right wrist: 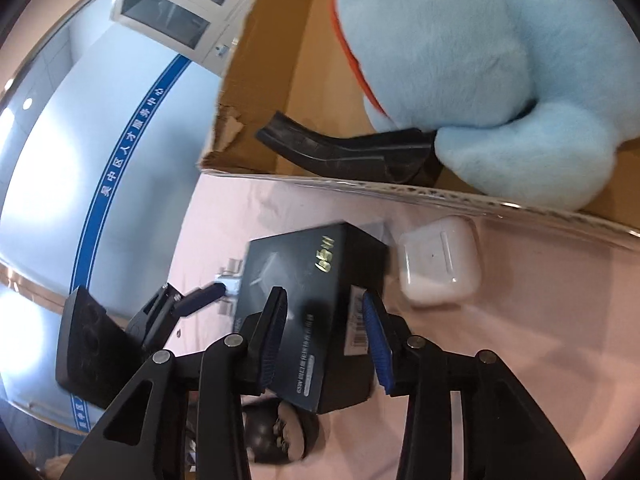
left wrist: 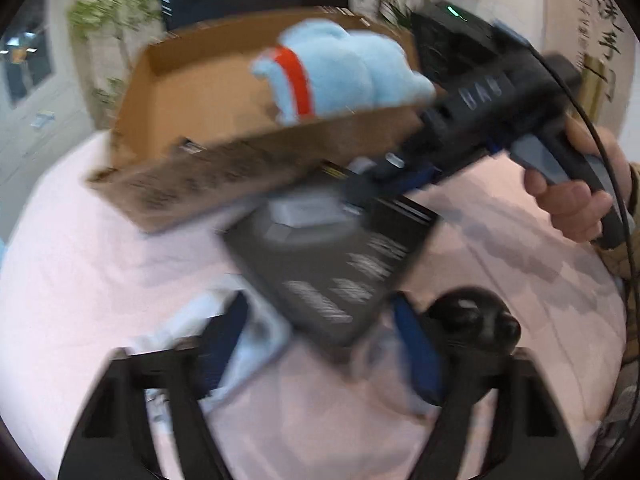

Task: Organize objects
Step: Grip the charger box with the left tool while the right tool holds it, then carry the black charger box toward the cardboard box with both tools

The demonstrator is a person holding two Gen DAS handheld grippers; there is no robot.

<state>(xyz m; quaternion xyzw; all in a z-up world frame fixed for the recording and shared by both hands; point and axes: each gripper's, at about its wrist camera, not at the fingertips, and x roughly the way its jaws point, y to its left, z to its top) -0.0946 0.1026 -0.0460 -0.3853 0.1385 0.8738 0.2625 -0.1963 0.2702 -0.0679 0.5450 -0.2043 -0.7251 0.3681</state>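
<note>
Right gripper [right wrist: 324, 340] is closing its blue-padded fingers [right wrist: 378, 344] around a dark box [right wrist: 308, 312] with gold lettering on top; the pads are sitting against the box's two sides, so it is gripping the box. Whether the box is lifted off the pink cloth [right wrist: 520, 360] or still resting on it cannot be told from the right wrist view.

Seen from the left wrist camera, the same dark box [left wrist: 336, 260] is lying tilted in front of the cardboard box [left wrist: 224, 184], with the right gripper [left wrist: 360, 188] reaching in at its far end and the person's right hand [left wrist: 576, 200] wrapping the handle. That view is blurred.

Left gripper [left wrist: 320, 344] is standing wide open with nothing between its fingers; the near corner of the dark box is lying between and just ahead of the blue pads [left wrist: 416, 352], not pinched.

A light blue plush toy [right wrist: 480, 76] with a red band is sitting inside the cardboard box [right wrist: 288, 92], beside a black curved piece [right wrist: 352, 152] lying on the box floor. A white earbud case [right wrist: 438, 260] is resting on the cloth just beside the dark box, near the carton's front wall. A small black rounded object [left wrist: 472, 316] is lying on the cloth near the left gripper's right finger.
</note>
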